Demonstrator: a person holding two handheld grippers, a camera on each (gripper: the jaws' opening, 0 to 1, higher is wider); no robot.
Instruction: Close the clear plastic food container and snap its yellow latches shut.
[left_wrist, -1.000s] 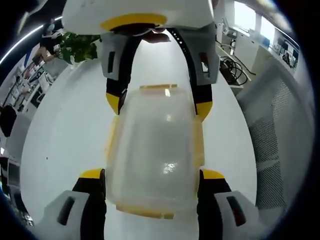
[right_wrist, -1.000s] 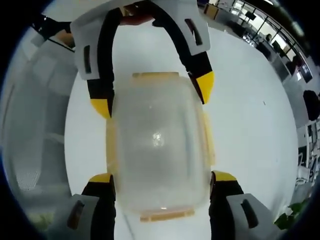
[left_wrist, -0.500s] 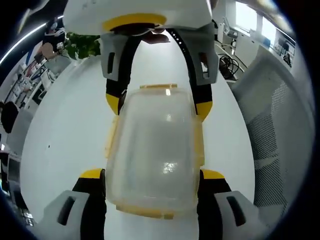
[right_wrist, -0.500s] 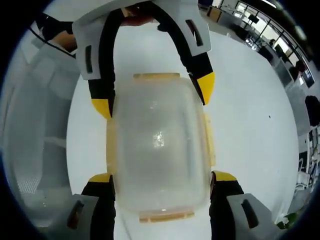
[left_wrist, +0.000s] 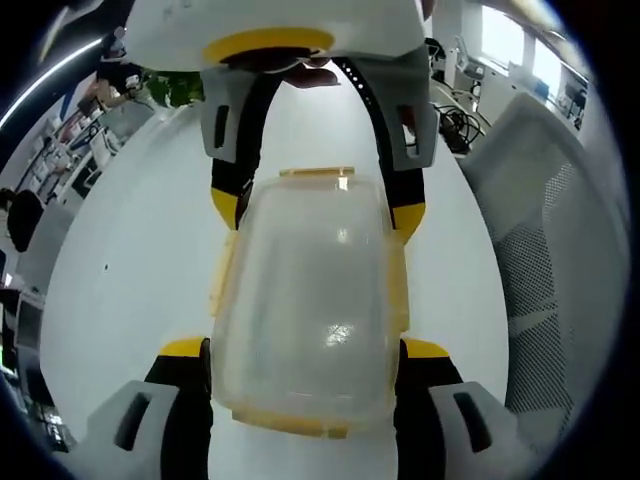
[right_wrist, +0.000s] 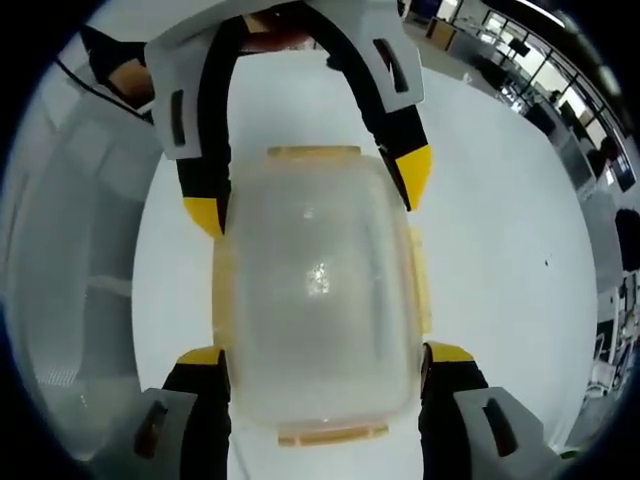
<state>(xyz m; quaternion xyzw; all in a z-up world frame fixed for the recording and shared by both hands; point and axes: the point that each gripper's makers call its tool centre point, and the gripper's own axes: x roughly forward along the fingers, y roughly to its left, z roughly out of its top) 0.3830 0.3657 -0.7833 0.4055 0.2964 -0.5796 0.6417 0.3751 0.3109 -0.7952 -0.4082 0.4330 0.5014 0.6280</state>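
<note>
Not much changed vs 1 s and 0.5 s ago. Container (left_wrist: 305, 305) sits in the same spot between both tongs in both views; only the bg drifts (plant slides up-left in left gripper view, room edge shifts in right gripper view). So that's my hands/cams rolling slightly, not the box moving rel. to the tongs.

Left tongs (left_wrist: 305, 350): jaws spread wide, one yellow-tipped jaw each side of the near end of the container, at or very near its side walls. Can't tell if actually pressing. Right tongs (left_wrist: 318, 205) come in from the top of that view and bracket the far end the same way.

Right gripper view mirrors it: right tongs (right_wrist: 325, 358) straddle the near end of the container (right_wrist: 315, 300), left tongs (right_wrist: 305, 190) at the far end.

Lid looks seated on the base. Yellow latches: end latch (left_wrist: 315, 176) and side latch (left_wrist: 222, 275) visible, end one (right_wrist: 312, 152) in the other view too. Can't tell snapped vs loose, esp. w/ the side ones sticking out a bit.

White surface (left_wrist: 130, 260) shows behind the box; whether it rests there or is lifted, can't tell.

My read: held steady, no latch progress this sec. Latching remains to confirm or do.
</note>
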